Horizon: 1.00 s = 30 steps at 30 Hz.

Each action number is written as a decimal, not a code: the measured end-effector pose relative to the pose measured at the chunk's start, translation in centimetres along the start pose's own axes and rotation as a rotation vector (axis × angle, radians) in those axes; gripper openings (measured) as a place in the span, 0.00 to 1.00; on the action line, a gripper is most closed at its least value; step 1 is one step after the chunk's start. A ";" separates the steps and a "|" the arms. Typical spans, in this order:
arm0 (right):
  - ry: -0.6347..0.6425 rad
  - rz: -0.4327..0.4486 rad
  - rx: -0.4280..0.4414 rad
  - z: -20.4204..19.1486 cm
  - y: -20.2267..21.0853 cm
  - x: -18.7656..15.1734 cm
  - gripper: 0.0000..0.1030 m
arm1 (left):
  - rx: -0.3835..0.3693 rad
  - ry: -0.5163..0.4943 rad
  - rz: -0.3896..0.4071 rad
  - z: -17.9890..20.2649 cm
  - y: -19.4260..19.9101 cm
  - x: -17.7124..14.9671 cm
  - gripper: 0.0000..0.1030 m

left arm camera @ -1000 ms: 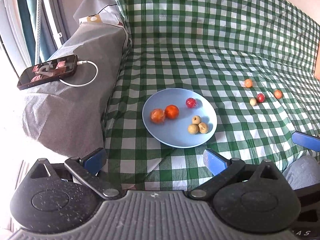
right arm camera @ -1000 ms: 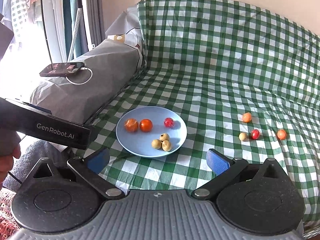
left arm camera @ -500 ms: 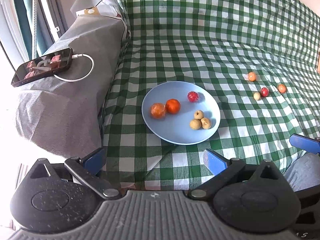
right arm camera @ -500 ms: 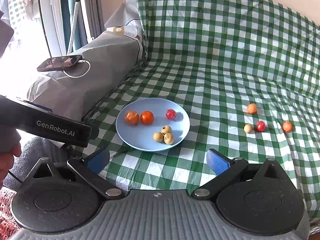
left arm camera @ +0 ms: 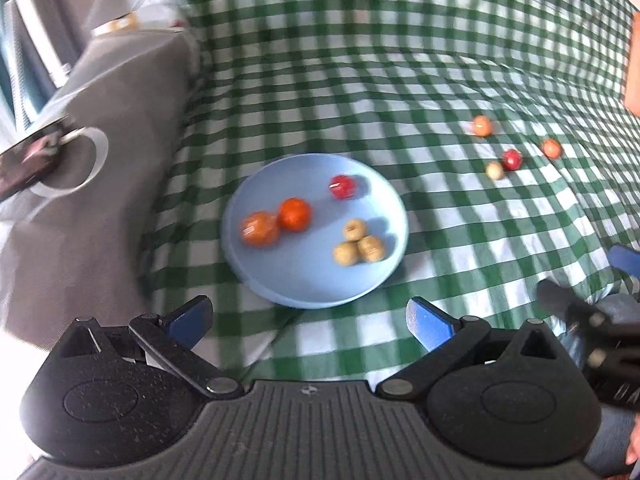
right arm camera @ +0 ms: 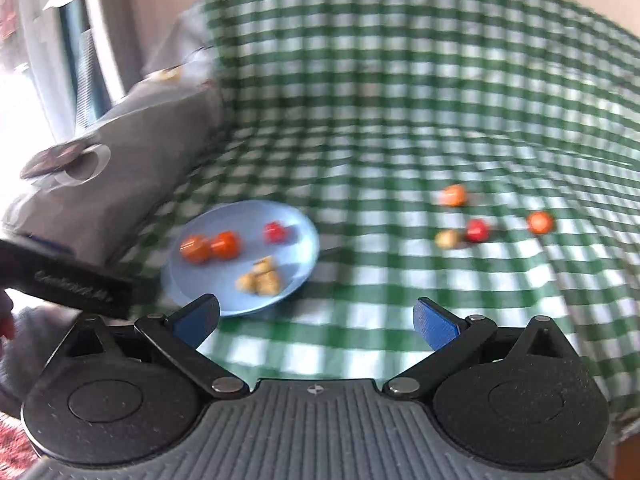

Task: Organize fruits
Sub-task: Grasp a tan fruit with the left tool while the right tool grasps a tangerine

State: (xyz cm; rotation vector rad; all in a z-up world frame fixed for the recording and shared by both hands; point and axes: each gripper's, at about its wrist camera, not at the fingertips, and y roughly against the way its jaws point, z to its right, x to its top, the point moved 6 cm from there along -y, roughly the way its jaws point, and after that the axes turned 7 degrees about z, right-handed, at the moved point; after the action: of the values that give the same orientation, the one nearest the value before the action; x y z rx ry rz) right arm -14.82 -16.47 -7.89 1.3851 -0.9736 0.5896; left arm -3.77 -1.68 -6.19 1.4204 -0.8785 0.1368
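Observation:
A light blue plate (left arm camera: pixel 312 284) (right arm camera: pixel 200 272) lies on a green checked cloth. On it are two orange fruits (left arm camera: pixel 276 220), one red fruit (left arm camera: pixel 343 186) and three small tan fruits (left arm camera: pixel 358 242). To its right, loose on the cloth, lie an orange fruit (left arm camera: pixel 481 125) (right arm camera: pixel 453 195), a tan one (left arm camera: pixel 495 170) (right arm camera: pixel 447 239), a red one (left arm camera: pixel 511 159) (right arm camera: pixel 477 230) and another orange one (left arm camera: pixel 551 148) (right arm camera: pixel 540 222). My left gripper (left arm camera: pixel 310 318) is open and empty, just short of the plate. My right gripper (right arm camera: pixel 316 320) is open and empty, short of the loose fruits.
A grey covered block (left arm camera: pixel 100 152) stands left of the plate with a phone (left arm camera: pixel 28 162) and white cable on top. The cloth rises up a backrest behind. The left gripper's body (right arm camera: pixel 68 284) crosses the lower left of the right wrist view. Both views are blurred.
Both grippers have moved forward and down toward the cloth; the plate and the loose fruits look nearer. The right gripper has swung right toward the loose fruits. Both stay open.

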 end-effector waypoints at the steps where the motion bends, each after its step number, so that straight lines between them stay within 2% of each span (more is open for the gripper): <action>1: -0.020 0.006 -0.028 1.4 -0.1 0.1 0.99 | -0.010 -0.012 0.001 0.9 -0.5 0.5 1.00; 9: -0.118 0.035 -0.228 13.0 -4.0 0.9 0.99 | -0.147 -0.057 -0.008 9.3 -6.3 5.4 1.00; 13: -0.153 0.050 -0.304 18.0 -7.3 1.3 0.99 | -0.176 -0.106 -0.009 13.7 -10.3 7.4 1.00; 18: -0.192 0.074 -0.354 23.9 -12.7 2.2 0.99 | -0.207 -0.183 -0.008 19.0 -16.2 9.5 1.00; 22: -0.173 0.068 -0.425 28.0 -18.3 2.5 0.99 | -0.235 -0.190 -0.029 21.7 -20.7 10.2 1.00; 25: -0.191 0.041 -0.424 29.9 -21.8 2.4 0.99 | -0.247 -0.202 -0.031 22.7 -22.7 10.3 1.00; 28: -0.180 0.024 -0.403 30.5 -24.5 2.1 0.99 | -0.258 -0.223 -0.015 23.3 -23.7 10.7 1.00; 30: -0.162 -0.005 -0.407 30.6 -25.9 1.7 0.99 | -0.261 -0.232 -0.033 23.5 -24.3 10.8 1.00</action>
State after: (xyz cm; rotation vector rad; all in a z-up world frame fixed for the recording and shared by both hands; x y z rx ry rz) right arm 0.87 -50.14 -23.06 1.0811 -1.1469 0.2565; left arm 7.11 -31.84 -21.43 1.2204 -1.0225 -0.1664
